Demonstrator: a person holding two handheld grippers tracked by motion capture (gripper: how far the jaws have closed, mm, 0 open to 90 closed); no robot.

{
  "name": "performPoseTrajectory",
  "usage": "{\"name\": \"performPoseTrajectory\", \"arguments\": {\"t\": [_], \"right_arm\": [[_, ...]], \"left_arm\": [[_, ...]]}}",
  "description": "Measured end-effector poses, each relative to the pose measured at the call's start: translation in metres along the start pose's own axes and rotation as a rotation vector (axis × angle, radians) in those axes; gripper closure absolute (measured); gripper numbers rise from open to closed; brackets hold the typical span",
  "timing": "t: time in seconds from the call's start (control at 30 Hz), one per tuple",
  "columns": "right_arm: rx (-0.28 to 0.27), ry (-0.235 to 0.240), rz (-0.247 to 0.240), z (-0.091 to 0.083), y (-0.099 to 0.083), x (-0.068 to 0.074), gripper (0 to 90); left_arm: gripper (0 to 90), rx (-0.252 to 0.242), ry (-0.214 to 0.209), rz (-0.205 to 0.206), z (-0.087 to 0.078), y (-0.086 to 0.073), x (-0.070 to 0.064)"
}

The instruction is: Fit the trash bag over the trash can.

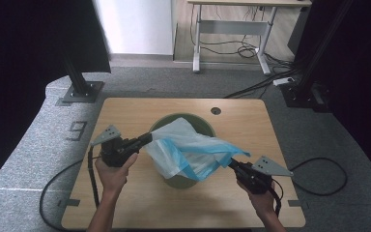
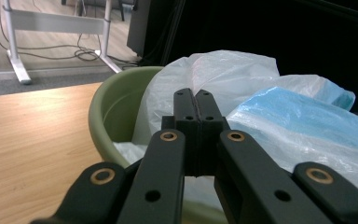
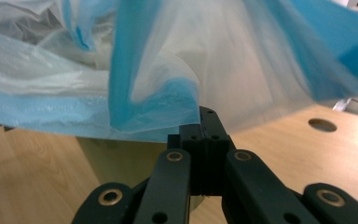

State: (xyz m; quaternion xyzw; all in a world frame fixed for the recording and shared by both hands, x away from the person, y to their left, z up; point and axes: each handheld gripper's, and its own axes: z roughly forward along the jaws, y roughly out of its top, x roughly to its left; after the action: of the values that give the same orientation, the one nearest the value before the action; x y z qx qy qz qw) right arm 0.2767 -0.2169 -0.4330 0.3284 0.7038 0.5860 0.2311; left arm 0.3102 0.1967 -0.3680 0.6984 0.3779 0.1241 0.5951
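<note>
A thin white plastic bag [image 1: 188, 150] with blue bands is stretched over a round green bin [image 1: 200, 121] in the middle of the table. My left gripper [image 1: 149, 139] is shut on the bag's left edge, beside the bin's rim. My right gripper [image 1: 232, 164] is shut on the bag's lower right edge. In the left gripper view the closed jaws press into the white film [image 2: 228, 70] over the green bin [image 2: 116, 107]. In the right gripper view the blue-edged bag [image 3: 158, 107] hangs just above the closed jaws, with the bin [image 3: 116, 154] behind.
The wooden table [image 1: 125, 203] has a round cable hole [image 1: 216, 110] at its back edge. A white desk frame [image 1: 232, 29] and floor cables [image 1: 251, 48] lie beyond. Black stands [image 1: 79, 77] flank the table on grey carpet.
</note>
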Motion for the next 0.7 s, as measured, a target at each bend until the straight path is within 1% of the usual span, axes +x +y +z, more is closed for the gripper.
{"name": "performPoseTrajectory", "arguments": {"t": [0.13, 0.3, 0.37, 0.43, 0.53, 0.6, 0.7], "right_arm": [[0.019, 0.011, 0.009, -0.001, -0.010, 0.002, 88.6], [0.034, 0.029, 0.031, 0.000, -0.019, 0.000, 88.6], [0.040, 0.040, 0.045, 0.002, -0.022, -0.002, 88.6], [0.049, 0.050, 0.048, 0.004, -0.025, -0.002, 88.7], [0.058, 0.054, 0.054, 0.006, -0.029, -0.003, 88.7], [0.059, 0.046, 0.056, 0.007, -0.032, -0.005, 88.7], [0.065, 0.043, 0.064, 0.008, -0.036, -0.007, 88.7]], "left_arm": [[89.8, 0.003, -0.009, -0.002, -0.005, -0.011, 0.001], [89.7, 0.007, -0.022, -0.002, -0.009, -0.023, 0.008], [89.7, 0.010, -0.025, -0.001, -0.010, -0.026, 0.010], [89.7, 0.015, -0.028, 0.002, -0.011, -0.029, 0.011], [89.7, 0.025, -0.027, 0.012, -0.011, -0.032, 0.013], [89.7, 0.035, -0.016, 0.022, -0.011, -0.037, 0.016], [89.8, 0.033, -0.017, 0.000, -0.011, -0.044, 0.022]]}}
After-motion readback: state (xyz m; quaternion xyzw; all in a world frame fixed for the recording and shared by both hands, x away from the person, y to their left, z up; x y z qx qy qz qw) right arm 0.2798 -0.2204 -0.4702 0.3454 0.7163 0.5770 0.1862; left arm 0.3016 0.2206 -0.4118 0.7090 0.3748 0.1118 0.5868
